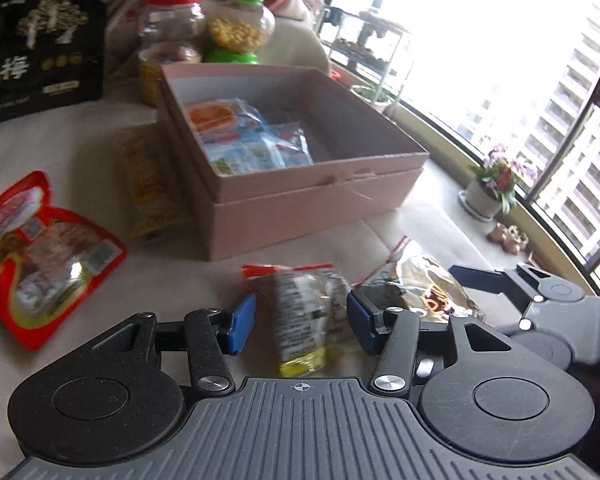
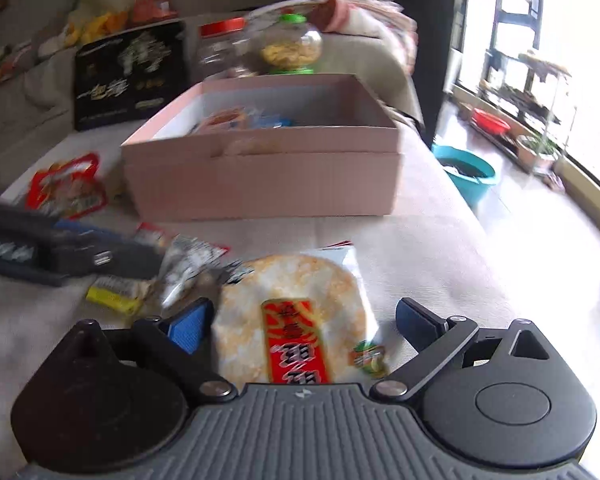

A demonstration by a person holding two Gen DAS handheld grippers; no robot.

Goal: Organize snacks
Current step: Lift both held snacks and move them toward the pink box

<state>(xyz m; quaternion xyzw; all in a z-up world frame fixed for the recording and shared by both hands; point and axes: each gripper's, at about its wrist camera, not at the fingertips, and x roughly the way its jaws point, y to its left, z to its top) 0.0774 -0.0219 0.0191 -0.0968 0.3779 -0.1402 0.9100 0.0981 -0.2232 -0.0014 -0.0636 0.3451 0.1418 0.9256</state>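
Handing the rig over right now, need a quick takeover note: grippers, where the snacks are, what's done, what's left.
Left gripper: open, straddling a small clear snack packet, not clamped.
Right gripper: open around the rice cracker pack, not clamped.
Pink box: a few blue and orange packets already inside.
Left on the cloth: red pouch, yellow packet, plus the two at the grippers.
Behind the box: two jars, black bag.

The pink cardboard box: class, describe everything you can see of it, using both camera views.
The pink cardboard box sits open-topped on the pale cloth surface, seemingly nested in its own lid, with a pale inner wall. A few snack packets lie at one side; the rest shows bare floor. A yellow packet lies by one wall, two jars stand behind. Neither gripper touches it.
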